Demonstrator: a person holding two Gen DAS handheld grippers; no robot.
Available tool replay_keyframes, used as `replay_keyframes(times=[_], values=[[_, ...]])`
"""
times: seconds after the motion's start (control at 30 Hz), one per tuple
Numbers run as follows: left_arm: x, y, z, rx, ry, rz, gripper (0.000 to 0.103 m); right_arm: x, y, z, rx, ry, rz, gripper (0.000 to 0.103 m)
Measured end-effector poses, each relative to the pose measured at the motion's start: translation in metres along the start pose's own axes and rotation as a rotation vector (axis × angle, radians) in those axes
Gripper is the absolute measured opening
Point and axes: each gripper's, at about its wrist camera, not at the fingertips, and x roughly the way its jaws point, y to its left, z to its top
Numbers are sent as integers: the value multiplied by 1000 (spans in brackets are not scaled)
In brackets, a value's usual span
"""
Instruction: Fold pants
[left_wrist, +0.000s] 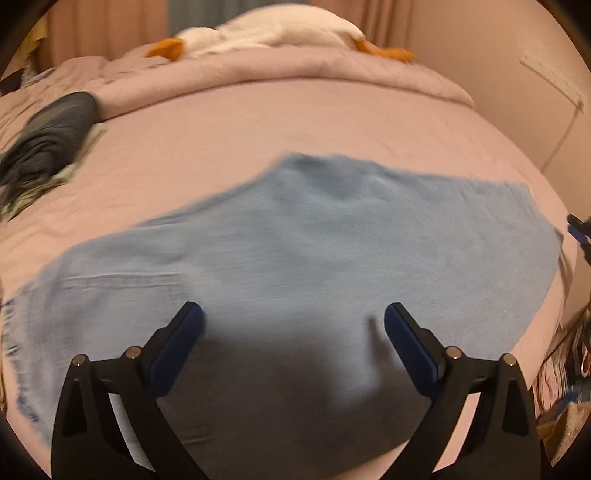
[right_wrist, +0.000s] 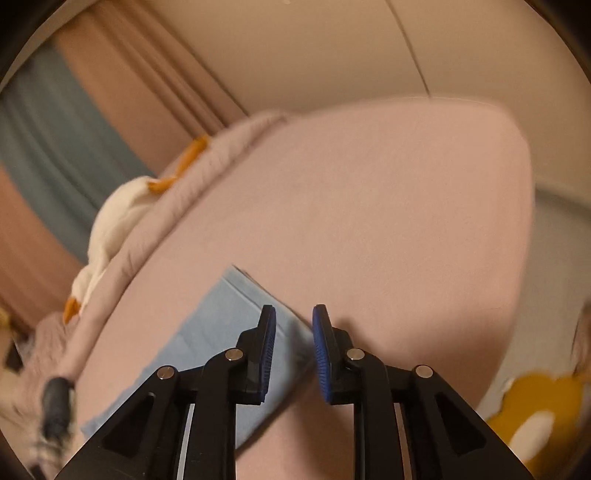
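A wide bed (left_wrist: 332, 122) with a pale pink sheet fills both views, a rumpled duvet (left_wrist: 295, 70) and a white plush toy (left_wrist: 273, 29) with orange parts at its far end, and a dark bundle of clothes (left_wrist: 48, 144) off to the left. The light blue pants (left_wrist: 314, 243) lie spread flat on the sheet, their long axis running left to right across the left wrist view, directly under and ahead of the left gripper (left_wrist: 293, 321). That gripper stands wide apart with nothing between its pads, only denim below. The right gripper (right_wrist: 294, 325) is parted by a narrow gap and holds nothing; one end of the pants (right_wrist: 221, 317) lies just beneath and left of its fingertips. By my reading a fold has just been laid, and the left hand sits nearer the middle of the cloth.
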Motion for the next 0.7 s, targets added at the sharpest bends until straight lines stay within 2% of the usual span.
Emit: replay_keyframes(times=[0.03, 0.1, 0.13, 0.2, 0.27, 0.3, 0.33, 0.37, 0.4, 0.47, 0.53, 0.57, 0.63, 0.7], values=[[-7, 13, -1, -28, -16, 14, 99, -3, 10, -1, -45, 7, 23, 21], [-18, 37, -3, -74, -35, 57, 99, -3, 48, -12, -191, 104, 154, 21], [-24, 52, -4, -109, -45, 88, 98, -2, 69, -23, -267, 152, 206, 21], [-36, 78, -8, -176, -65, 99, 97, -2, 121, -60, -477, 256, 312, 21], [-45, 101, -16, -231, -76, 44, 84, -6, 153, -91, -613, 314, 403, 21], [-47, 105, -19, -236, -75, 41, 73, -7, 172, -114, -705, 347, 453, 21], [-46, 108, -21, -229, -70, 48, 67, -6, 181, -127, -755, 377, 469, 21], [-43, 110, -22, -217, -63, 51, 67, 2, 190, -145, -816, 440, 469, 21], [-39, 108, -22, -205, -57, 56, 67, 19, 198, -164, -877, 542, 436, 22], [-33, 104, -22, -180, -45, 69, 69, 24, 207, -167, -900, 530, 427, 22], [-32, 102, -21, -165, -47, 56, 83, 33, 221, -154, -843, 615, 388, 22], [-33, 101, -20, -165, -53, 44, 86, 31, 229, -147, -817, 616, 419, 22], [-34, 100, -17, -166, -61, 38, 87, 23, 255, -136, -825, 597, 536, 22], [-42, 100, -16, -168, -87, 19, 87, 24, 283, -133, -855, 573, 590, 29]])
